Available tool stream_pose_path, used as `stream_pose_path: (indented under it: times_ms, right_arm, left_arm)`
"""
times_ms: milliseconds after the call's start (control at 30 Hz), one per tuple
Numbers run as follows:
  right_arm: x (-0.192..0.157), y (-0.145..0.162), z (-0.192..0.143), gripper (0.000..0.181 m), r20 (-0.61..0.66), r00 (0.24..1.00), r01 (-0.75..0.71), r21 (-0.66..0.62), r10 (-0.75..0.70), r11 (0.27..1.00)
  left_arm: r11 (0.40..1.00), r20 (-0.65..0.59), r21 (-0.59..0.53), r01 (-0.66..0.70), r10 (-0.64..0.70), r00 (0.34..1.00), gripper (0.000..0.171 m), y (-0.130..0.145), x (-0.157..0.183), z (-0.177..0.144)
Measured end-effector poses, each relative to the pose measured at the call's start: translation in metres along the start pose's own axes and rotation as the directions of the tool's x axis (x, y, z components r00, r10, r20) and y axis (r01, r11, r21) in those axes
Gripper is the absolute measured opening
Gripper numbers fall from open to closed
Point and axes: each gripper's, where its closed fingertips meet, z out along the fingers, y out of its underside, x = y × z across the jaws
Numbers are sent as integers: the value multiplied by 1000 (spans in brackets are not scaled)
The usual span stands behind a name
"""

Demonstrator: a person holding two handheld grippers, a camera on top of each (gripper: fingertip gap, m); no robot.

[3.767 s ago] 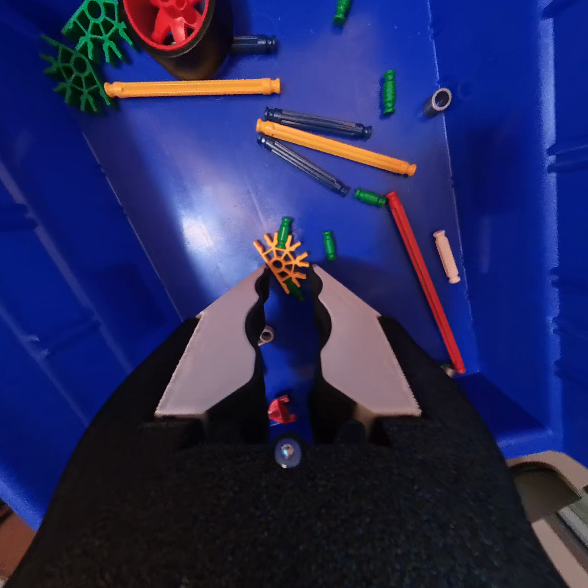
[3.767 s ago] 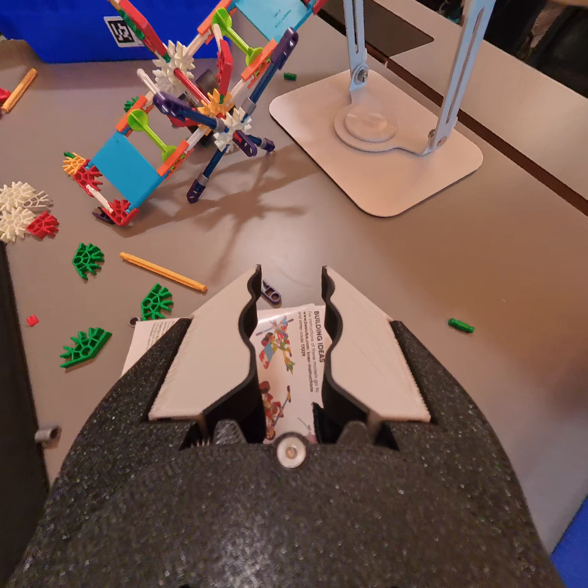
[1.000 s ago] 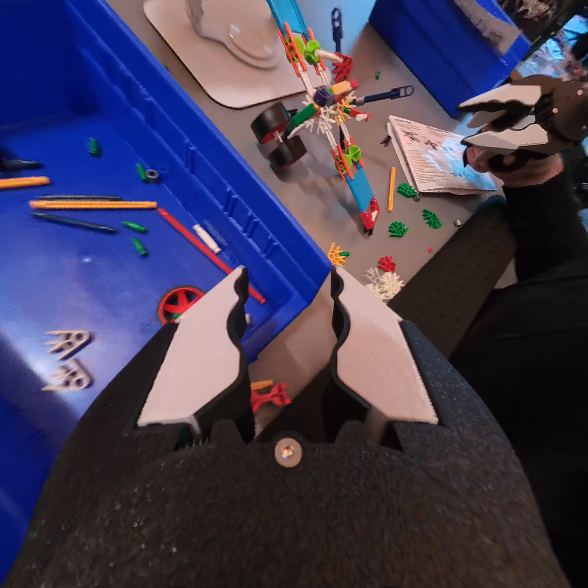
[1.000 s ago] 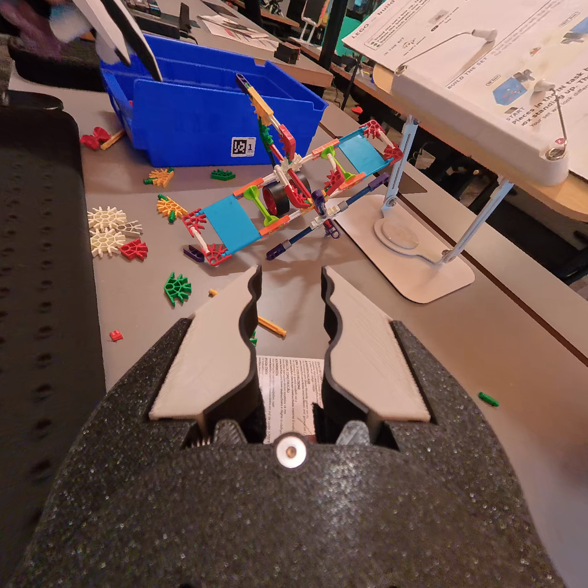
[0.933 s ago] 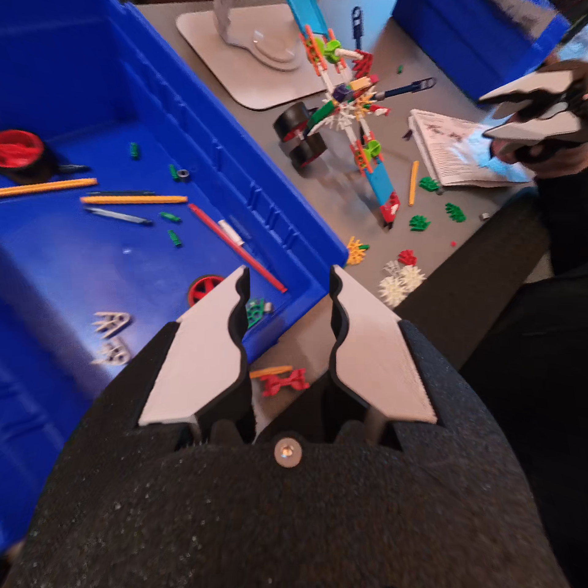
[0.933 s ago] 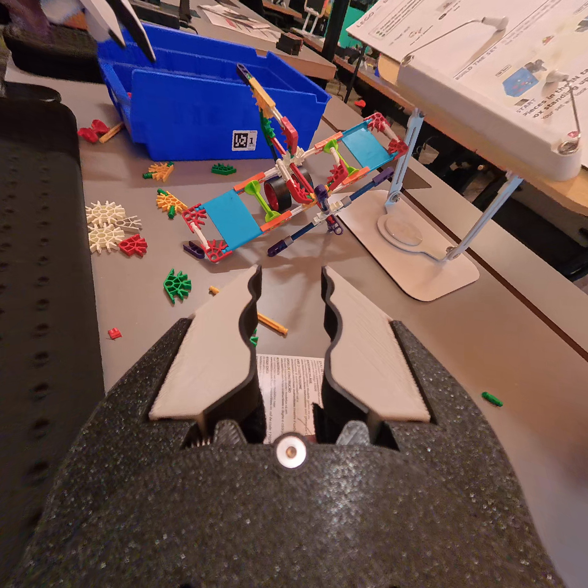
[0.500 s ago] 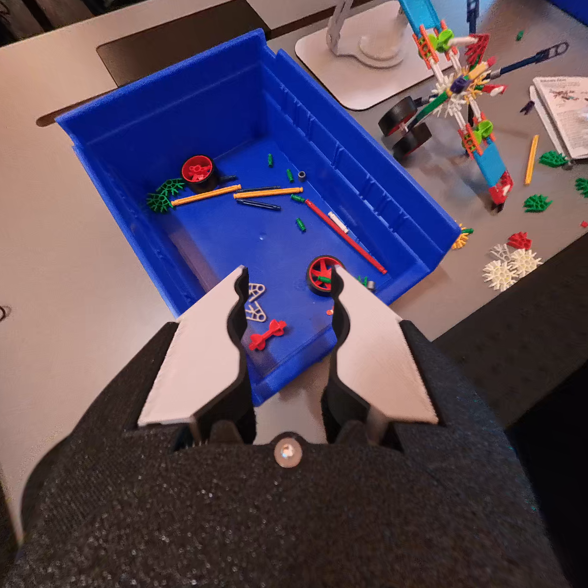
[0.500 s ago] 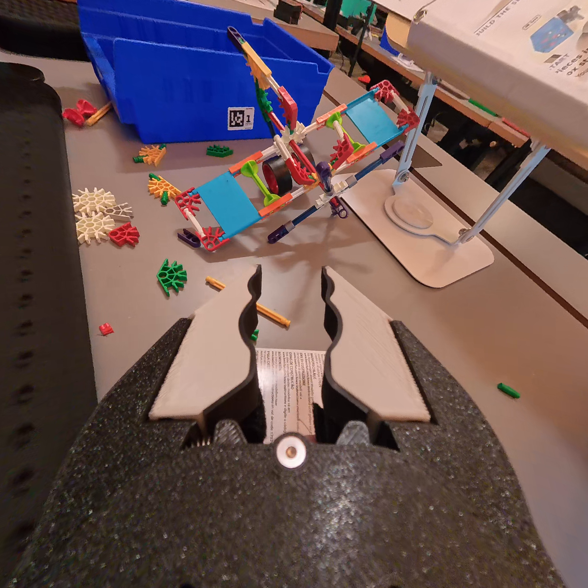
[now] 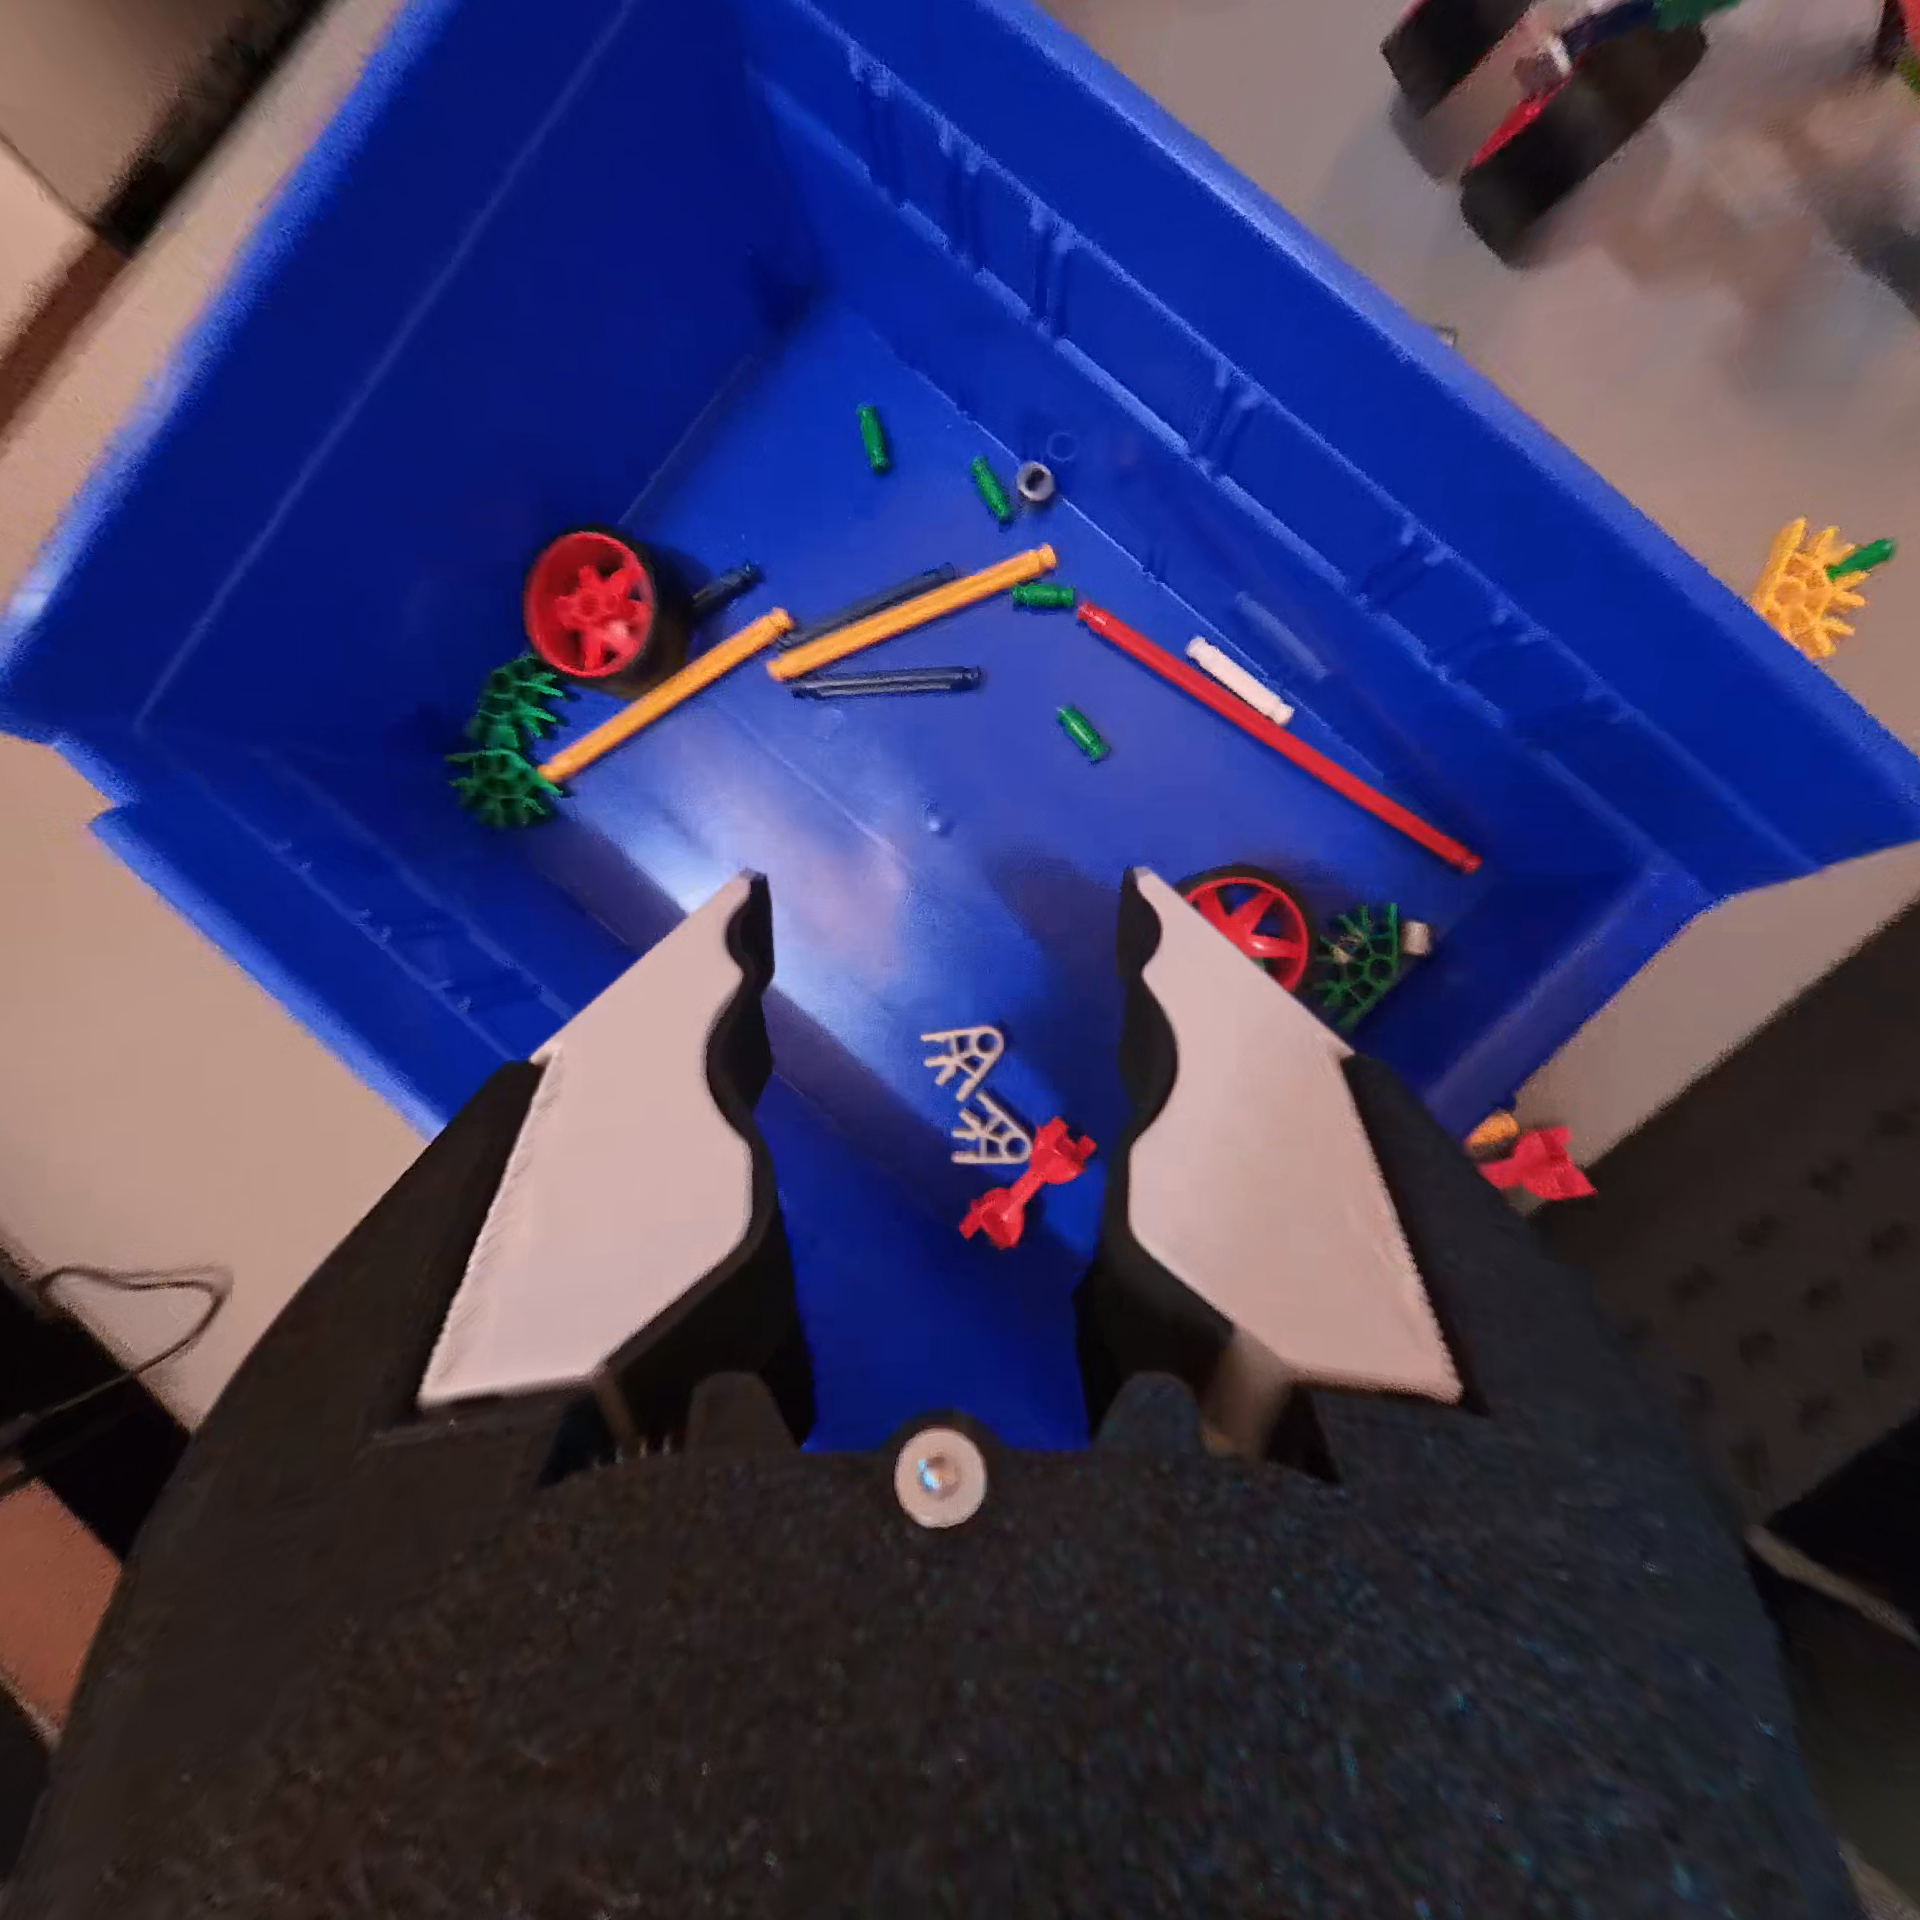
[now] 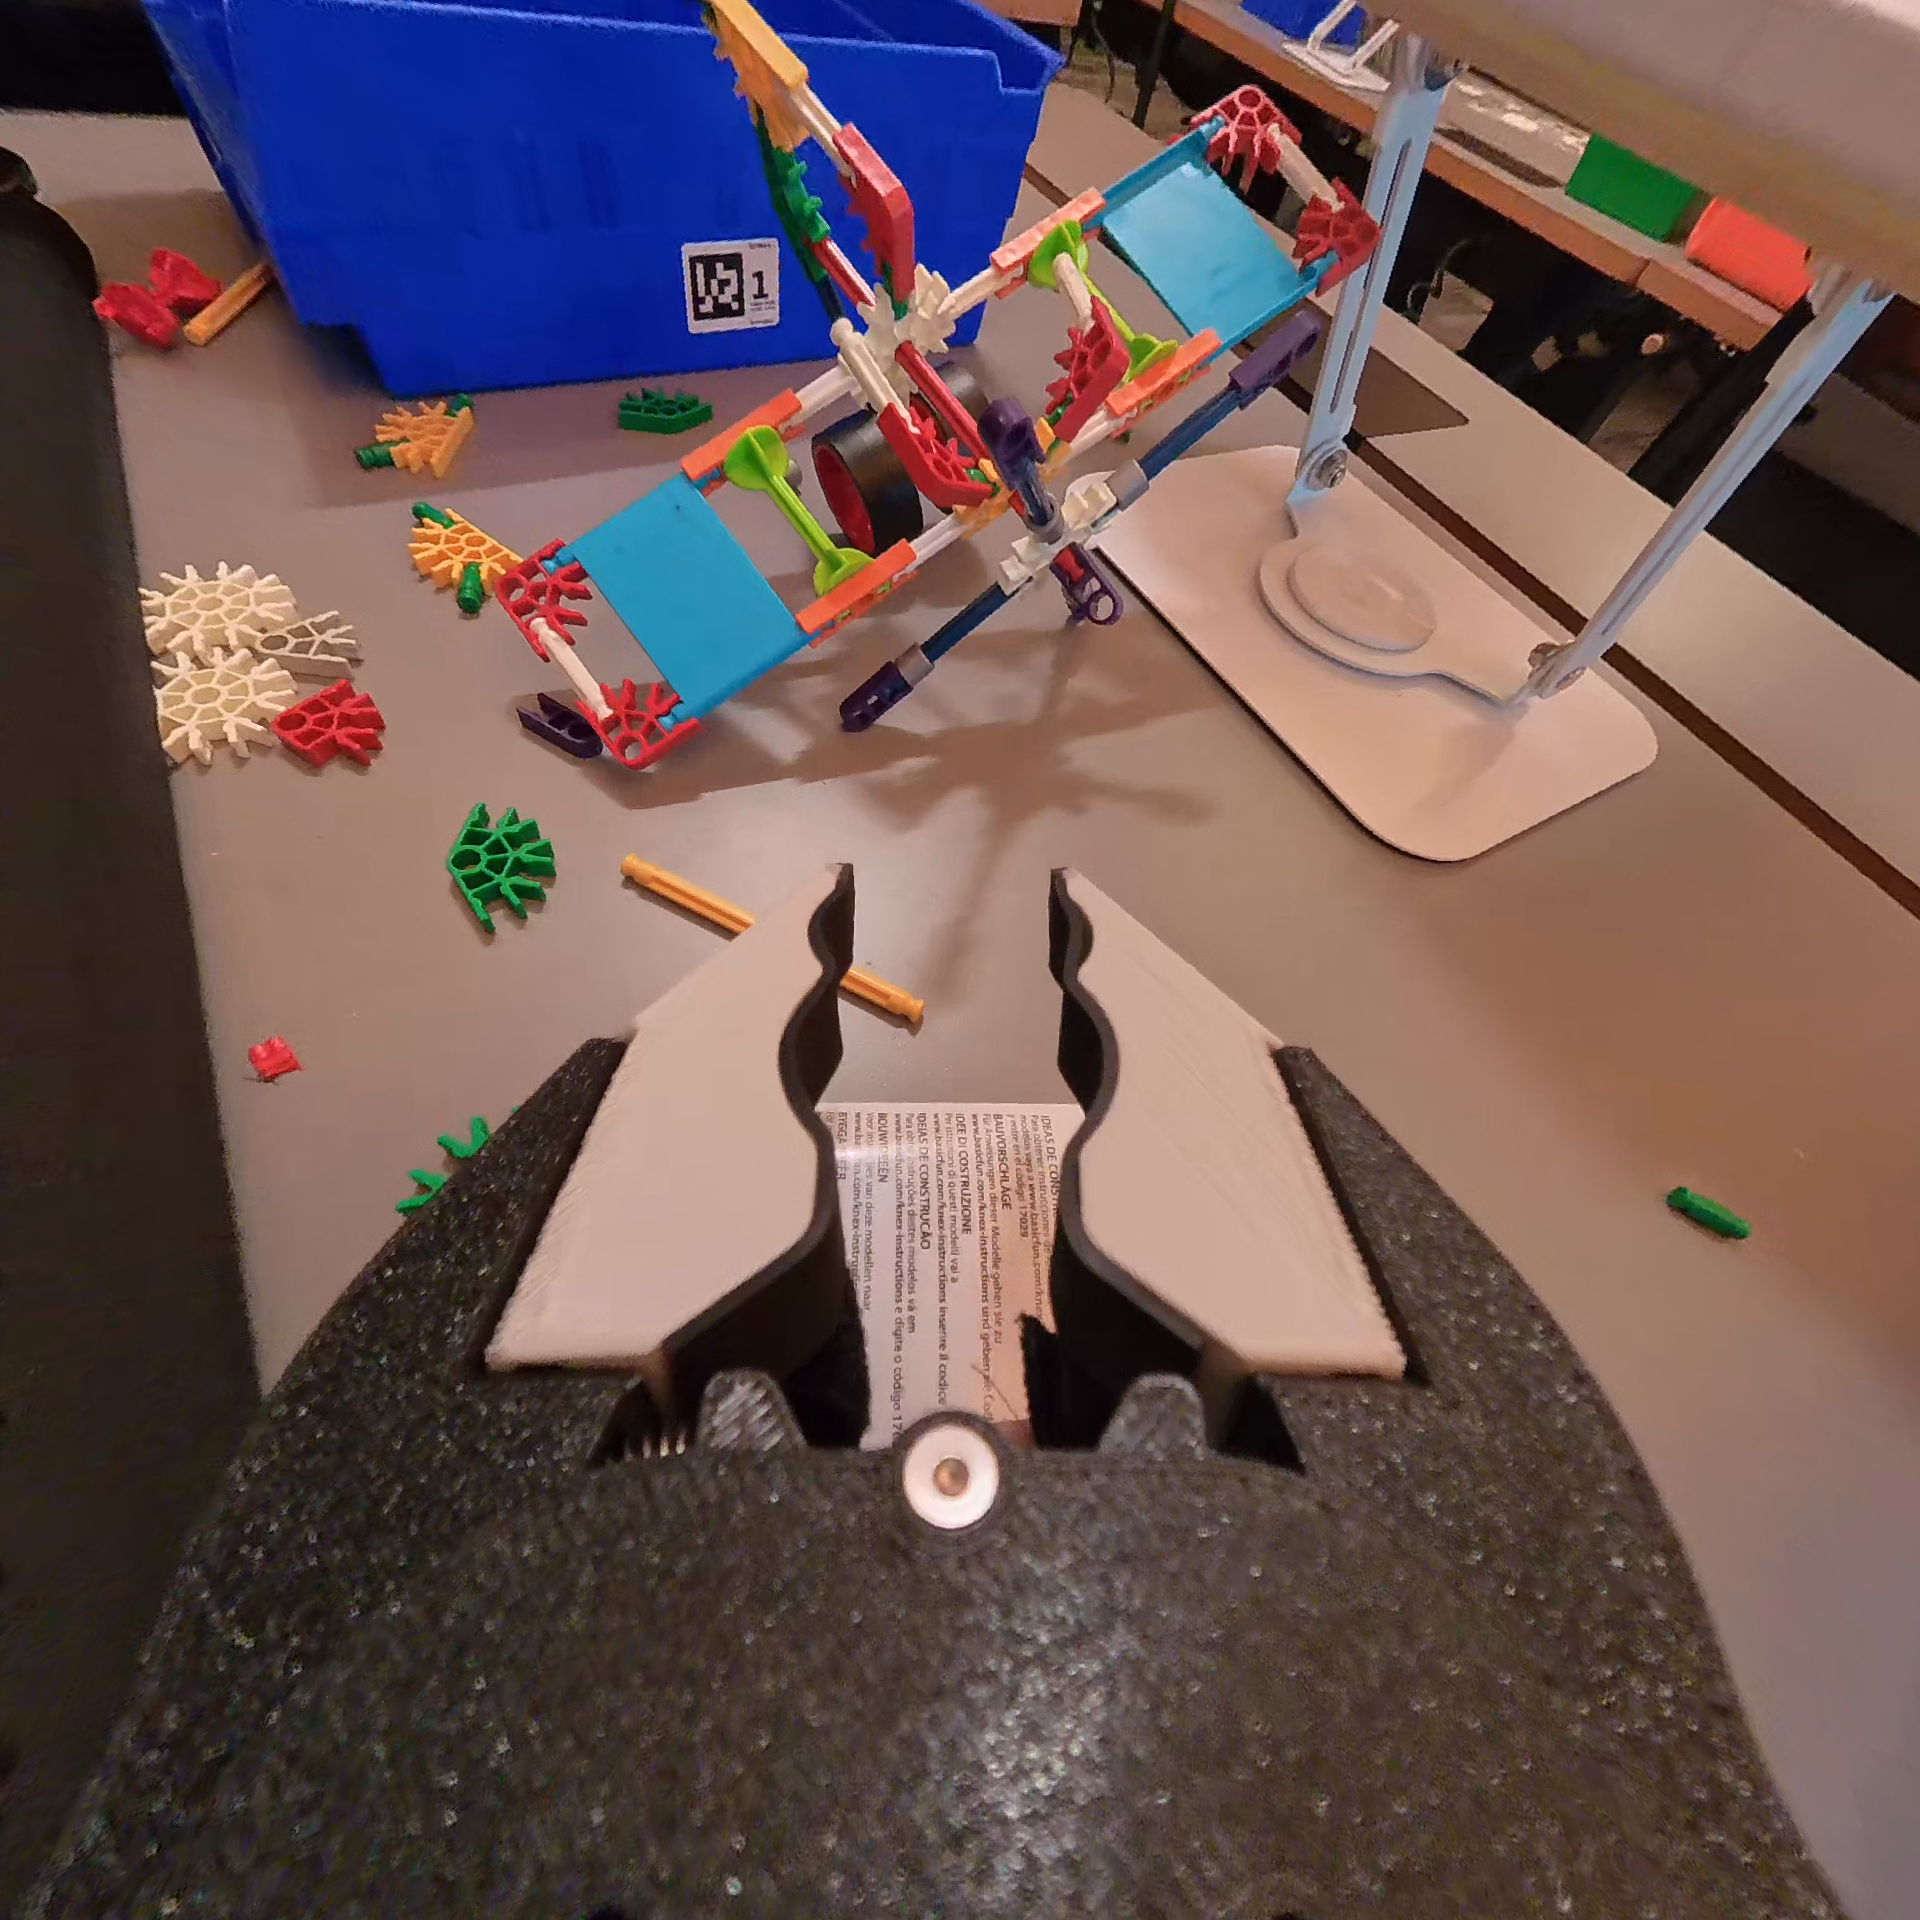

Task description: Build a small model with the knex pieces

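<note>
So the left gripper [image 9: 940, 904] is hanging over the big blue plastic bin [image 9: 1143, 312], jaws spread wide and holding nothing, looking pretty much straight down into it. Closest to it on the bin floor are two small grey fan-shaped connectors [image 9: 971, 1101] and a red double-ended clip piece [image 9: 1023, 1184], showing right between the jaws but clearly lower down, not touching. Just right of the right jaw sits a red-spoked black wheel [image 9: 1252, 925] next to a green fan connector [image 9: 1366, 961]. Farther in: a long red rod [image 9: 1278, 732], yellow-orange rods [image 9: 914, 613], dark blue rods, little green pegs, and another red wheel [image 9: 597, 608] by the far wall. Loose bits all lying flat, like a parts bin that's been dug through.

The right gripper [image 10: 951, 894] is also open and empty, hovering low over the grey counter [image 10: 1351, 1039] above a printed paper leaflet [image 10: 945, 1226]. A yellow-orange rod [image 10: 769, 935] runs under its left jaw. Beyond that stands the colourful rod-and-connector model with light blue panels [image 10: 904, 468], propped at a tilt, with white, red and green snowflake connectors scattered left of it and a white stand base [image 10: 1382, 675] to the right.
</note>
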Motion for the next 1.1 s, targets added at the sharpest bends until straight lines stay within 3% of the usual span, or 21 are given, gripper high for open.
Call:
stream_pose_path:
  times_ms: [167,367,433,600,967,1100]
  right_arm:
    - [4,3,0,38,-6,1000,-16,-3,16,1000]
    - [4,4,1,38,-4,1000,-15,-8,15,1000]
    - [4,3,1,38,-5,1000,-12,-9,12,1000]
    - [5,1,-1,38,-14,1000,-5,1,5,1000]
    - [5,2,-2,38,-15,1000,-1,0,1,1000]
    - [7,2,-3,38,-22,1000,-7,1,7,1000]
  left_arm:
    - [987,-203,-127,-98,71,977,71,16,45,19]
    - [975,-275,-186,-123,68,959,68,42,77,39]
    - [976,-290,-182,-122,66,955,58,42,83,43]
    - [968,-265,-219,-122,61,962,45,44,82,56]
    - [972,-128,-226,-67,39,991,45,31,38,64]
    - [982,-100,-176,-67,50,994,55,20,42,45]
